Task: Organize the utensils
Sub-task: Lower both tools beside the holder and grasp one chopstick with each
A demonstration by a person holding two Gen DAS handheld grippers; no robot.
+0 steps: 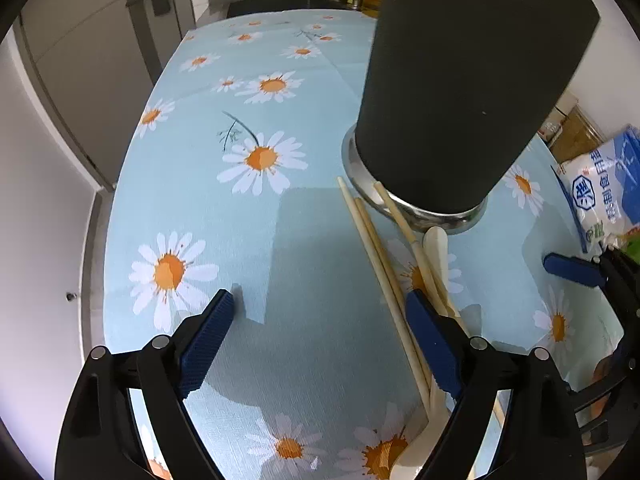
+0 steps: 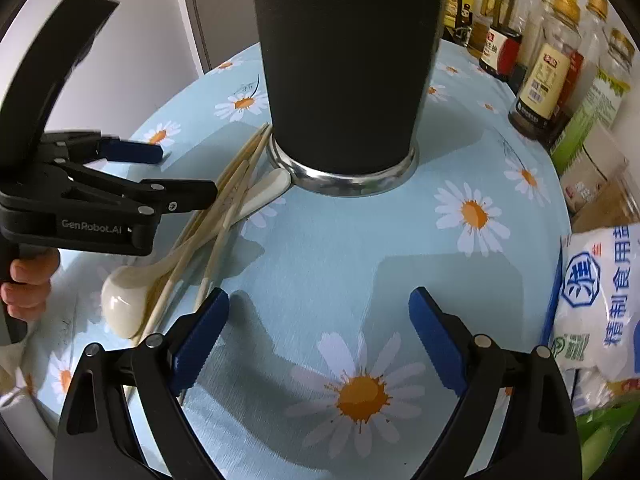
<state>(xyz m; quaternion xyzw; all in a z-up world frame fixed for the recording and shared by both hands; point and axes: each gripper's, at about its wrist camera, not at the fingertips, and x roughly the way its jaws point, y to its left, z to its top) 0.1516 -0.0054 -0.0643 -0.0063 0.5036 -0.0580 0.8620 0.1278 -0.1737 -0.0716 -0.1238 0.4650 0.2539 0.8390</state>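
Observation:
A tall black utensil holder (image 1: 464,92) with a shiny metal base stands on the daisy tablecloth (image 1: 248,240); it also shows in the right wrist view (image 2: 344,64). Wooden chopsticks (image 1: 384,276) and a cream ceramic spoon (image 1: 436,248) lie in a loose pile beside its base, also in the right wrist view: chopsticks (image 2: 236,184), spoon (image 2: 124,300). My left gripper (image 1: 320,312) is open and empty, its right finger over the pile; it also shows in the right wrist view (image 2: 160,172). My right gripper (image 2: 320,308) is open and empty, just right of the pile.
A white and blue salt bag (image 2: 600,300) lies at the table's right edge. Several sauce and oil bottles (image 2: 548,76) stand along the back right. A grey door (image 1: 100,64) is beyond the table's left edge.

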